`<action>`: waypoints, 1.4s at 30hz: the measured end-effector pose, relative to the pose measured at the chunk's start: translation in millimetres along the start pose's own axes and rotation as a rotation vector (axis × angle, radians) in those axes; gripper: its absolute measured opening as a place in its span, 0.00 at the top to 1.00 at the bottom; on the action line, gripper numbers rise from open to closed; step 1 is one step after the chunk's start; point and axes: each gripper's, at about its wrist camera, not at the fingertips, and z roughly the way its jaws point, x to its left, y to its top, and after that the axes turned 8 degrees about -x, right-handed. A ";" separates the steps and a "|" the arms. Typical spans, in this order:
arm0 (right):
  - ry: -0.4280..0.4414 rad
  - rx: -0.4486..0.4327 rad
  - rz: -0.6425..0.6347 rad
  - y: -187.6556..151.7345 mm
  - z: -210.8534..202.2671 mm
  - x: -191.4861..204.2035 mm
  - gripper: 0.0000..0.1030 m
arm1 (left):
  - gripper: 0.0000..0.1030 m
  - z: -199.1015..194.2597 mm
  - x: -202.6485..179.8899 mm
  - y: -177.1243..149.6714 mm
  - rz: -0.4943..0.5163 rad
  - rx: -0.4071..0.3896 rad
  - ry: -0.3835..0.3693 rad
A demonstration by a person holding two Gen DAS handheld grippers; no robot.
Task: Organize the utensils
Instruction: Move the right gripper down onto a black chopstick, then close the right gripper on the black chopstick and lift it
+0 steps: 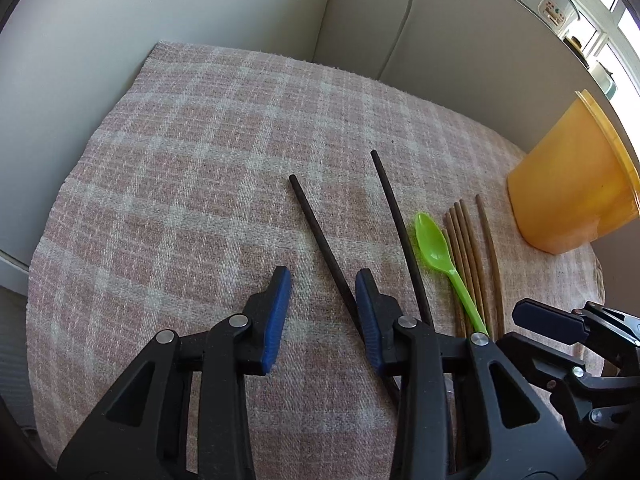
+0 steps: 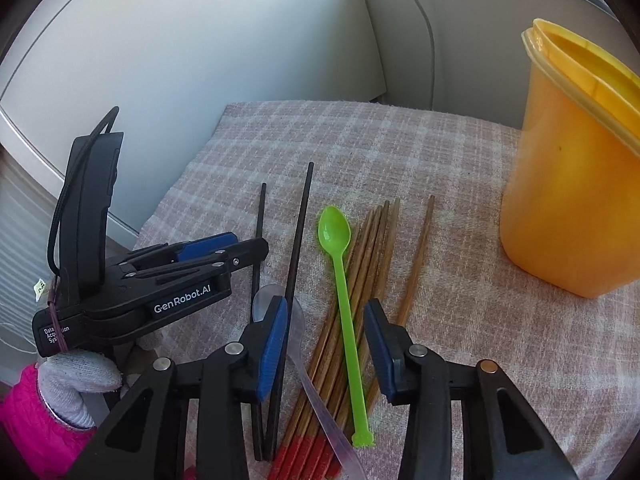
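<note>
From the left wrist view, the left tongs stand wide apart and hold nothing, low over the checked cloth that covers the counter. Two black chopsticks lie on the cloth, spreading apart toward their far tips; the left one runs under the right pad. Just to their right lies the green spoon, bowl pointing away, resting against the bundle of brown chopsticks. The yellow container stands upright beyond them, at the cloth's right edge.

From the right wrist view, the right tongs gape wide, empty, over the green spoon and the brown chopsticks (their near ends are red). A clear plastic spoon lies across the bundle. One brown chopstick lies apart, to the right. The black chopsticks sit left of the spoon. The yellow container is open-topped, at right. The left tongs show side-on at left.
</note>
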 end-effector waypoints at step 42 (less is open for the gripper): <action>0.030 0.128 0.097 26.8 67.8 1.3 0.94 | 0.93 -44.6 114.3 7.4 -0.056 -0.012 -0.079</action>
